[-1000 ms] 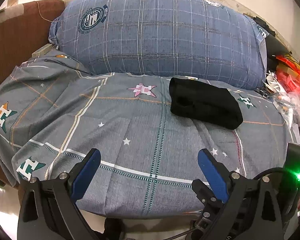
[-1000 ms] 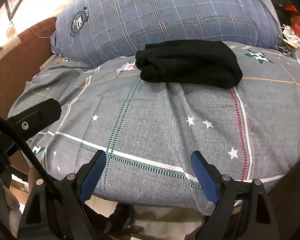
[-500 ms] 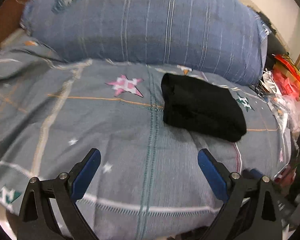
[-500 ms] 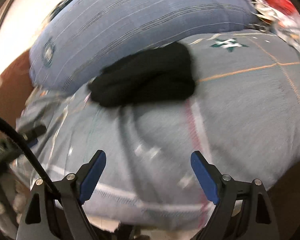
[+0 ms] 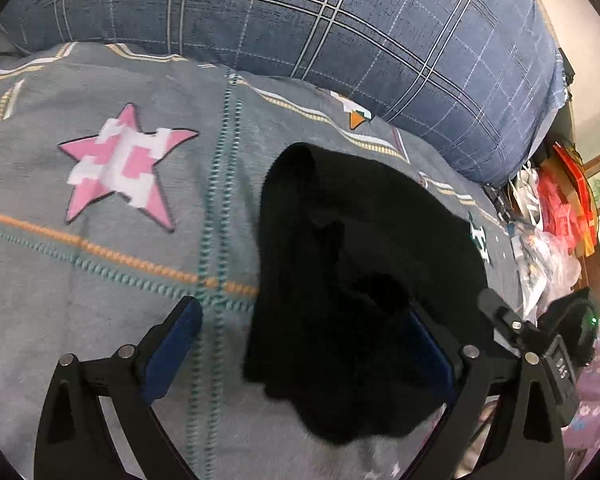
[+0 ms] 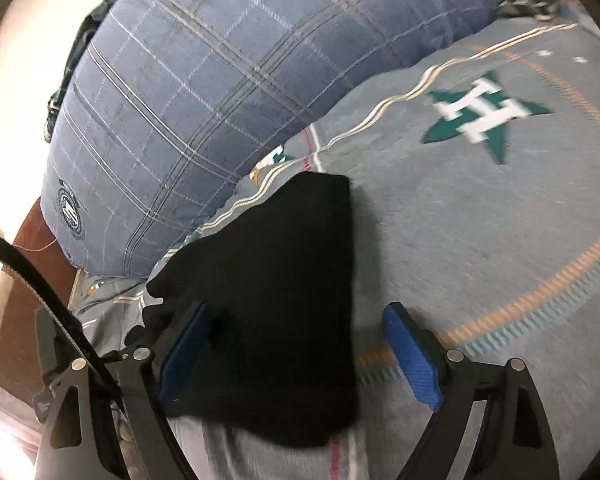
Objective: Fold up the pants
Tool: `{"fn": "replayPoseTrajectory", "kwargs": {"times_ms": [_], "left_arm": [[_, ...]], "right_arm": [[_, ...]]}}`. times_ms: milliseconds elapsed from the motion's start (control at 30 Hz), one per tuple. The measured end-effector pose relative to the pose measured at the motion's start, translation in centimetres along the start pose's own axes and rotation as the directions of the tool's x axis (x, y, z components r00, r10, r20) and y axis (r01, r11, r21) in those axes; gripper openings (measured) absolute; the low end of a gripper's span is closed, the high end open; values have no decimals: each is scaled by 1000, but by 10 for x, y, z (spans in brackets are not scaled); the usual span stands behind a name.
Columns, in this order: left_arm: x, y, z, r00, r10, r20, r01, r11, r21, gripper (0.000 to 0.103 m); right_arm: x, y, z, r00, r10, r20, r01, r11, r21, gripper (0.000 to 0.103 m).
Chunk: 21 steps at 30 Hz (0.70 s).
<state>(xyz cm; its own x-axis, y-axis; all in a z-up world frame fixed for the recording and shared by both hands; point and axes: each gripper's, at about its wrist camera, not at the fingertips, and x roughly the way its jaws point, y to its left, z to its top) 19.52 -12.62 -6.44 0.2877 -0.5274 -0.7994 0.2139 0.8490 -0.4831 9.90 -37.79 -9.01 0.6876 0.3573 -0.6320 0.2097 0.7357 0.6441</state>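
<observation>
The black pants (image 5: 360, 272) lie bundled on the grey star-print bedspread (image 5: 100, 280), just in front of the pillow. My left gripper (image 5: 300, 348) is open and low over the near end of the bundle. Its left finger (image 5: 172, 348) is on bare bedspread, and its right finger (image 5: 424, 356) is partly hidden by black fabric. In the right wrist view the pants (image 6: 284, 300) fill the gap of my open right gripper (image 6: 300, 356). There the left finger (image 6: 184, 352) overlaps the cloth's edge and the right finger (image 6: 412, 360) stands clear of it.
A big blue plaid pillow (image 5: 300, 40) runs along the back of the bed. Plastic bags and red packaging (image 5: 556, 216) crowd the right side. The other gripper's body with a green light (image 5: 560, 344) sits close on the right. A brown headboard (image 6: 20, 320) is at left.
Both grippers have moved forward from the bed's front edge to the black pants, which now lie between their fingers. Both stayed open.
</observation>
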Motion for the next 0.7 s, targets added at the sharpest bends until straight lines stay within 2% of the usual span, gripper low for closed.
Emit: {"fn": "replayPoseTrajectory", "kwargs": {"times_ms": [33,67,100,133,300,367,467,533,600,633,700], "left_arm": [[0,-4,0,1000,-16,-3,16,1000,8,83],[0,-7,-2,998,-62,-15,62,998,7,70],[-3,-9,-2,998,-63,-17,64,998,6,67],[-8,-11,-3,998,-62,-4,62,998,13,66],[-39,-6,0,991,-126,44,127,992,-20,65],[-55,-1,4,986,-144,81,147,989,-33,65],[-73,14,9,983,-128,130,135,990,-49,65],[-76,26,11,986,-88,141,98,993,-70,65],[-70,39,10,993,8,118,3,995,-98,67],[-66,47,10,993,65,95,-54,992,-113,67],[-66,62,9,996,54,72,-43,989,-144,67]], "right_arm": [[7,2,4,1000,17,-7,-17,1000,-6,82],[11,6,6,999,33,-16,-33,999,-18,77],[12,11,8,1000,14,-24,-15,1000,-24,74],[11,14,8,1000,17,-23,-17,999,-34,66],[-9,48,8,993,113,-31,-115,988,-105,53],[-15,64,10,987,157,-35,-160,981,-113,53],[-9,88,13,982,185,-45,-189,972,-139,53],[5,96,13,977,203,-64,-210,968,-135,53],[22,97,11,973,213,-88,-222,969,-109,55],[38,97,8,977,182,-108,-193,975,-108,60],[57,96,3,990,58,-126,-75,988,-133,65]]}}
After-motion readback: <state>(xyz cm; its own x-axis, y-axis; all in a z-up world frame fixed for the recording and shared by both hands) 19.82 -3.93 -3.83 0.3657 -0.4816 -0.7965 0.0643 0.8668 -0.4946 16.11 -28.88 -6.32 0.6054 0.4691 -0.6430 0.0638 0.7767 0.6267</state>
